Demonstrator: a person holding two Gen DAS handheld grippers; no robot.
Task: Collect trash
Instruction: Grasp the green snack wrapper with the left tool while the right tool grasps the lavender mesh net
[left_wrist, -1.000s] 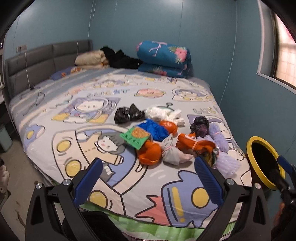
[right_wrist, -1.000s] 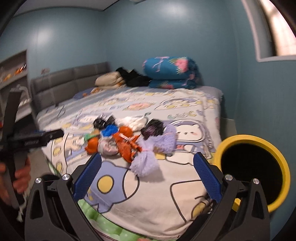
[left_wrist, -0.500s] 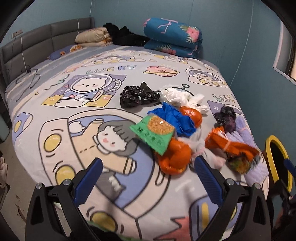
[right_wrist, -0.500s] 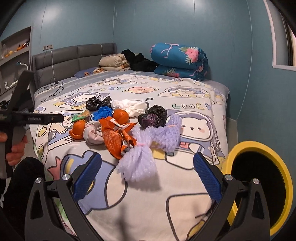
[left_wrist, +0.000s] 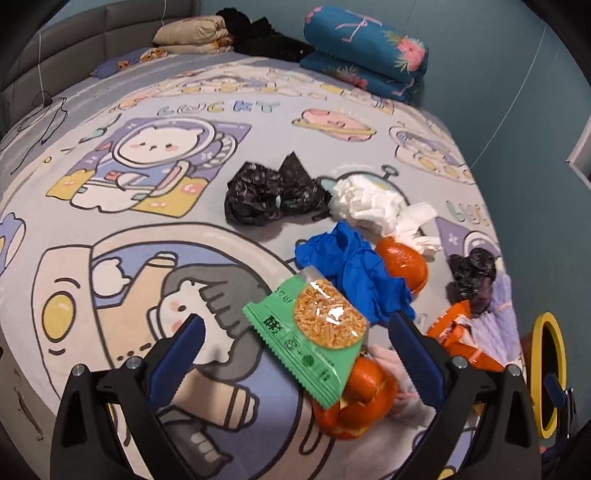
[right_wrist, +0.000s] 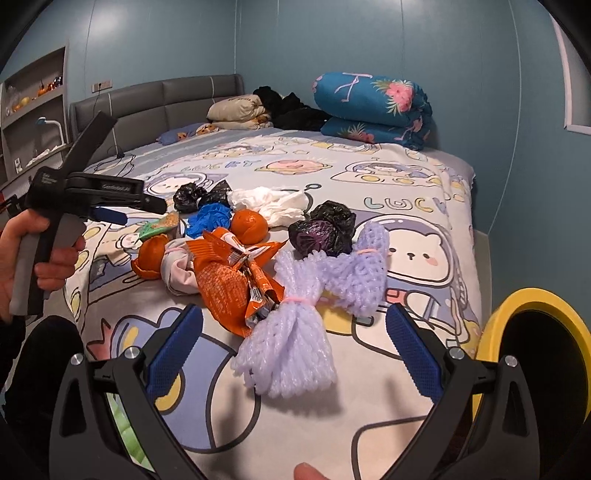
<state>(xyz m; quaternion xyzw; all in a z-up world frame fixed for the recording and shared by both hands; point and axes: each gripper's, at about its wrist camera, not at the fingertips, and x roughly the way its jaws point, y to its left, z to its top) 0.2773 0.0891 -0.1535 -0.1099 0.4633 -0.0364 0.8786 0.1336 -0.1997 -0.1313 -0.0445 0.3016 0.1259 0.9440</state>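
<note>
Trash lies piled on the cartoon-print bed. A green snack packet (left_wrist: 314, 334) sits between the spread blue pads of my left gripper (left_wrist: 295, 350), which is open and just above it. Around the packet lie orange peels (left_wrist: 354, 402), a blue glove (left_wrist: 362, 273), white tissue (left_wrist: 373, 201) and a black bag (left_wrist: 266, 194). My right gripper (right_wrist: 293, 349) is open over a purple foam net (right_wrist: 291, 350), beside an orange wrapper (right_wrist: 229, 280). A yellow-rimmed bin (right_wrist: 535, 332) stands at the bed's right side.
A rolled blue floral quilt (right_wrist: 373, 107), pillows (right_wrist: 236, 110) and dark clothes lie by the grey headboard (right_wrist: 155, 99). A hand (right_wrist: 22, 258) holds the left gripper's handle at the bed's left edge. Shelves are on the far left wall. Blue walls close the right.
Both grippers moved forward toward the pile. The left one dropped low over the green packet; the right one came in close to the purple net. Both stayed open.
</note>
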